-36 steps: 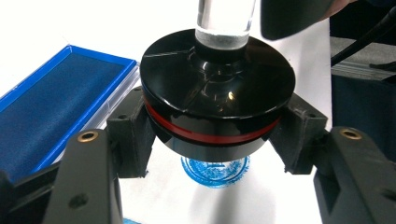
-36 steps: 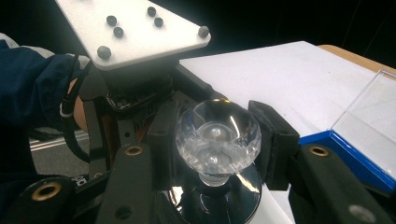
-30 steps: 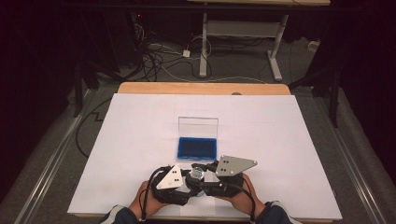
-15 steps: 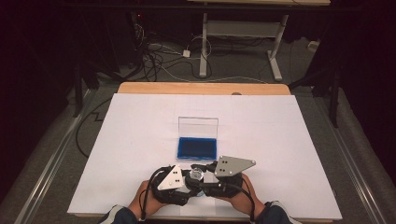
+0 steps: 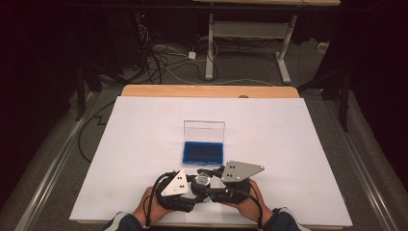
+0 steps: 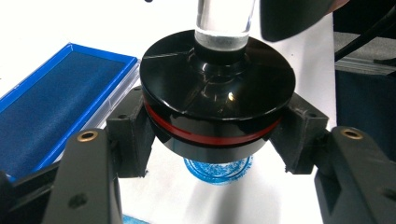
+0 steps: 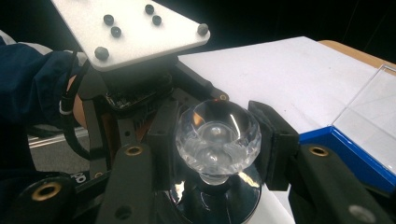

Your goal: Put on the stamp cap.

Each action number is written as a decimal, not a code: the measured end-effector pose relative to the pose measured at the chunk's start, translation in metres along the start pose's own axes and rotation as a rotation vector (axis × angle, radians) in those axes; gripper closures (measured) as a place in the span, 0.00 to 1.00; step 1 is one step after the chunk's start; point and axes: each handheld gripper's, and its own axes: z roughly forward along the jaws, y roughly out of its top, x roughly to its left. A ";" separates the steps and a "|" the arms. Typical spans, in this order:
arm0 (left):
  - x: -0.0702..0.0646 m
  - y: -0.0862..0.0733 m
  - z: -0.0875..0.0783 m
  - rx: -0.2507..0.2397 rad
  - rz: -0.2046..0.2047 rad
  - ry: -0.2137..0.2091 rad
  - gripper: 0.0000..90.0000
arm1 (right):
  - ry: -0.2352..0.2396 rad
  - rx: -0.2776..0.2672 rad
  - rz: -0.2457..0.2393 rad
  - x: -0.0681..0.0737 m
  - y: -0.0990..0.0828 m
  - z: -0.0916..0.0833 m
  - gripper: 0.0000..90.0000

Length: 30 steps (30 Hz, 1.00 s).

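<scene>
At the near edge of the white table [image 5: 144,144], the person is holding the two grippers close together, and both are gripping one small object between them. The left gripper [image 6: 212,135] is clamping its jaws on the black round base [image 6: 217,93] of this object; the base is carrying a thin red ring around its side. A clear stem [image 6: 224,21] is rising from the middle of the base. The right gripper [image 7: 215,140] is closing its jaws on the clear faceted knob [image 7: 217,135] at the other end of the stem, with one pad pressing on each side of it.

In the high view the object is sitting between the left gripper [image 5: 192,185] and the right gripper [image 5: 211,180], just near the blue case [image 5: 203,151]. This case is lying open near the middle of the table, and its clear lid [image 5: 204,130] is standing upright at the far side. The blue foam lining inside the case is showing in the left gripper view too, to the left of the base.
</scene>
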 end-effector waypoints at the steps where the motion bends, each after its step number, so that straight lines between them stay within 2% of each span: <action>1: 0.000 0.000 0.000 0.001 0.000 0.000 0.40 | 0.001 0.000 0.000 0.000 0.000 0.000 0.63; 9: 0.001 -0.001 0.000 -0.003 -0.008 0.010 0.40 | 0.000 -0.002 0.003 -0.001 0.000 -0.001 0.63; 13: 0.001 -0.001 0.000 -0.002 -0.009 0.001 0.40 | 0.002 -0.001 0.003 -0.001 0.000 -0.001 0.63; 15: 0.000 0.000 0.001 0.014 0.010 0.008 0.40 | 0.009 0.008 0.012 -0.001 -0.001 0.000 0.63; 23: -0.002 0.003 0.002 0.065 0.029 0.021 0.40 | 0.019 0.033 0.013 0.000 -0.002 0.003 0.63; 30: -0.003 0.004 0.001 0.082 0.046 0.030 0.40 | 0.030 0.042 0.038 0.000 -0.003 0.005 0.63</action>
